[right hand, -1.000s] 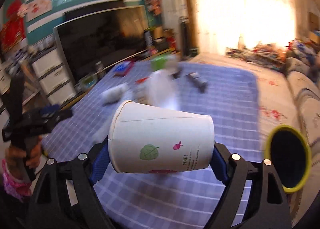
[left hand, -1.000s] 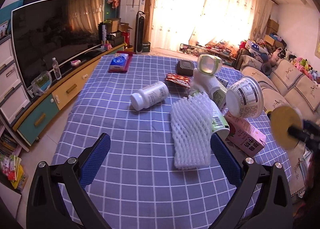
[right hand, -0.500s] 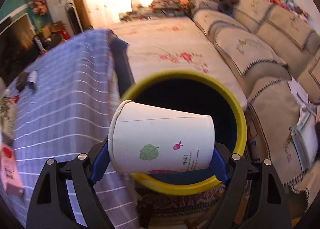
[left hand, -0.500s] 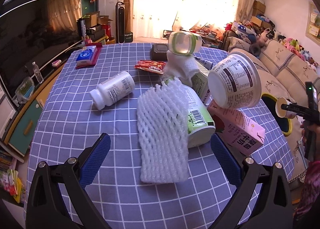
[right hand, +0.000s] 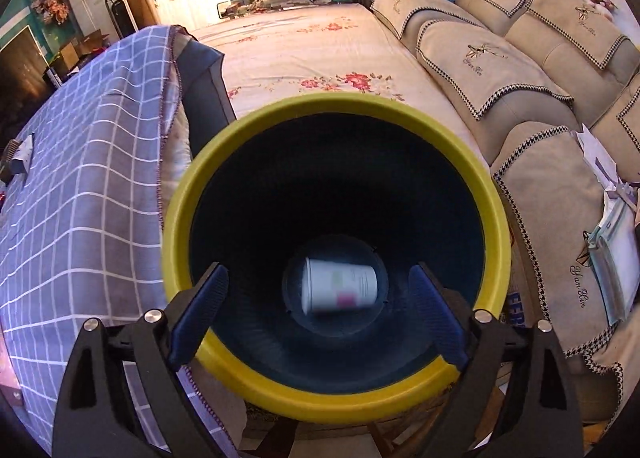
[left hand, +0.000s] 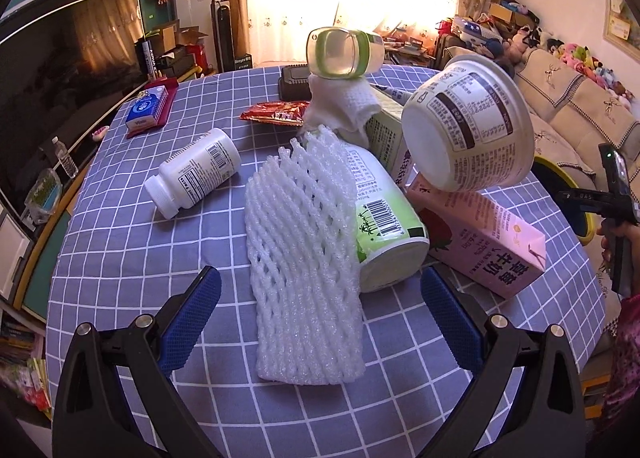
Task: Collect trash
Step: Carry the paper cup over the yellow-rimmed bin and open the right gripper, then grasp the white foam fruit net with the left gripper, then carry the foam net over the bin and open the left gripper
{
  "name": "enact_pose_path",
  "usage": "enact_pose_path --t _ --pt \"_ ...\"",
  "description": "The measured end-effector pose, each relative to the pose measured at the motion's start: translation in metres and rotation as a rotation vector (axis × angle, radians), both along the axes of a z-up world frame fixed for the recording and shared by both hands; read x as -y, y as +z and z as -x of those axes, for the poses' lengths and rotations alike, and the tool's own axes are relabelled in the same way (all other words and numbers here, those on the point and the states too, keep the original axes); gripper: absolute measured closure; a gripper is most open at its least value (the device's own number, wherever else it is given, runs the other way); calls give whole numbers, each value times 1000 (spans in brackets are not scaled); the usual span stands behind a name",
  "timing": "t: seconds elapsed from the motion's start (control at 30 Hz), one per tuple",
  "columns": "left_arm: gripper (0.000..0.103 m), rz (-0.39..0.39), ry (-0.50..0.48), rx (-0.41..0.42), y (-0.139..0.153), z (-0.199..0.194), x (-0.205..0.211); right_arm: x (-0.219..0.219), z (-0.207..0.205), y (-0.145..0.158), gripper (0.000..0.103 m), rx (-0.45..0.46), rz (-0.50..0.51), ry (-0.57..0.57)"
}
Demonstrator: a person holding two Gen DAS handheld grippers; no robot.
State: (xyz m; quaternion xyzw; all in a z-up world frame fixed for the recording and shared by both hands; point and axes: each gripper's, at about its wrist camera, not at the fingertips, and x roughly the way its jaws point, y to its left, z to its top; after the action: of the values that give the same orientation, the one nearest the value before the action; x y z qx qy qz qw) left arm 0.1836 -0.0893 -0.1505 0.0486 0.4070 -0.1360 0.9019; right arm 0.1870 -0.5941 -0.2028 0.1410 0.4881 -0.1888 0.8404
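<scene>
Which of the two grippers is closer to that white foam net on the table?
Left. The left gripper hovers right over the foam net; the right gripper is off beside the table, above the yellow-rimmed bin.

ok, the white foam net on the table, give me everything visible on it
The foam net is a white sleeve of stretchy foam mesh with diamond-shaped holes, soft and a bit crumpled. It lies flat on the checked tablecloth, lengthwise away from the camera, its far end draped against and partly over a green-and-white tub lying on its side. The near end sits between the open left tongs, whose pads do not touch it.
</scene>
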Motion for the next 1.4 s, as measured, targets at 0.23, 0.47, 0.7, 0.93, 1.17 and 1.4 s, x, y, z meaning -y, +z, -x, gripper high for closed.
enact_pose_path --t 0.23,0.47,0.7,0.93,1.17,1.4 --pt "12 -66 -3 -1 -8 -5 2 -8 7 17 14 46 1 17" --pt "55 -40 -13 -60 -18 -11 -5 -14 12 30 13 80 0 34" --pt "85 -29 -14 -24 -4 4 -24 -16 21 37 13 112 -13 42" --pt "87 27 -57 132 55 39 -31 -18 31 46 13 149 -24 51" --pt "87 128 -300 164 100 39 50 -15 52 65 13 222 -26 41" --pt "87 89 -581 30 77 19 208 10 96 85 13 283 14 -43"
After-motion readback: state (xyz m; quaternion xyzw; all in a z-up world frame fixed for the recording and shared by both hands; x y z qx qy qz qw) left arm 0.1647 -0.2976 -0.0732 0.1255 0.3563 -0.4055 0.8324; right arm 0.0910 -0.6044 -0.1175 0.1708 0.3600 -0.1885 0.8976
